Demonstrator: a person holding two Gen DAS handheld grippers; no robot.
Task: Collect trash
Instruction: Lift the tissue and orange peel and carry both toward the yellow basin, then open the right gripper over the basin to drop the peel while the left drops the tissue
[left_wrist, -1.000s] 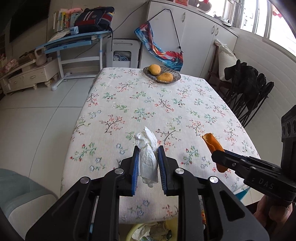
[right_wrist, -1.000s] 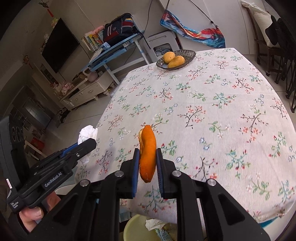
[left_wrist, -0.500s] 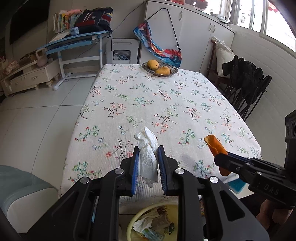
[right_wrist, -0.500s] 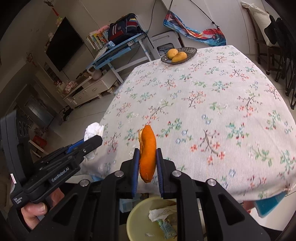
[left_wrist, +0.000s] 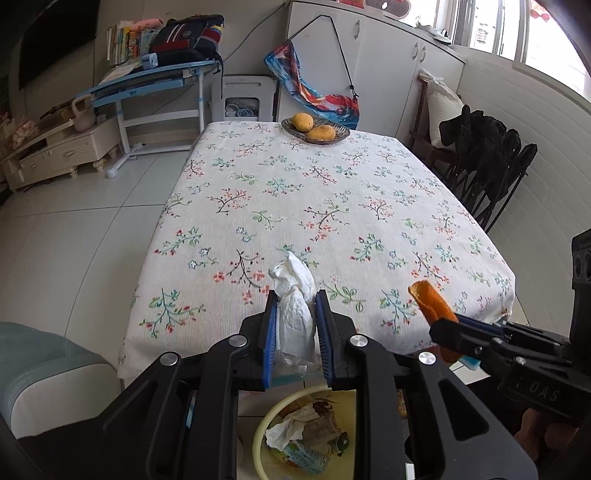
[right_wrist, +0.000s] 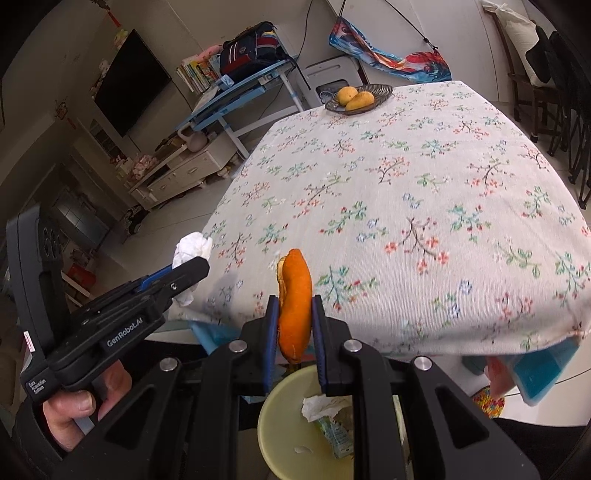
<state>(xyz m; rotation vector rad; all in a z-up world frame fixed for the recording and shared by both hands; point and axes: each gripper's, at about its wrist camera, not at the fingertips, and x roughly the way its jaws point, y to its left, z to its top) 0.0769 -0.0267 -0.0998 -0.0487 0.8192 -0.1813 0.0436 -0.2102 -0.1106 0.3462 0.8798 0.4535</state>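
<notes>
- The table, under its flowered cloth, is the landmark here. Compared with a second ago it sits farther off in both wrist views, so both grippers have pulled back past its near edge. No trash is visible on the cloth now; only the dish of fruit stands at the far end.
- The yellow bin stands on the floor just off the table's near edge and shows far more of itself than before. It already holds crumpled paper and a small packet.
- The left gripper is clamped on a crumpled white tissue, carried in the air near the table's near edge and roughly above the bin's rim.
- The right gripper is closed tight on a piece of orange peel, held upright, also off the table's near edge with the bin directly below it.
- To my eye the carry is nearly done: both pieces hang over or close to the bin, and what remains is to let them drop. The tissue may cling to the pads.
</notes>
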